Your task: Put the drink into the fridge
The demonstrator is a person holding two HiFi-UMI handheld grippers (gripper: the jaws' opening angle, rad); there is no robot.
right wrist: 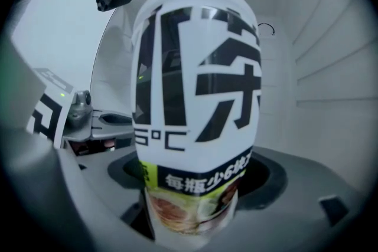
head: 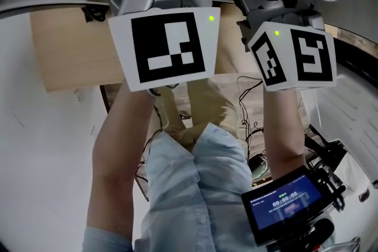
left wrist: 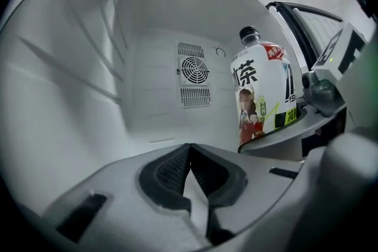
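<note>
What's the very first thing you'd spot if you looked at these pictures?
The big tea bottle with bold black letters, clamped in the right gripper, fills that gripper's view. Behind it is the white inside of the fridge, with a little round fan grille on its back wall. The left gripper beside it is shut and empty.

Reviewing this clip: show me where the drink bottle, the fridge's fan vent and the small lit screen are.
drink bottle (right wrist: 195, 97): right gripper view, on the white label's middle.
fan vent (left wrist: 194, 71): left gripper view, on the round grille.
lit screen (head: 286, 200): head view, on its blue display.
</note>
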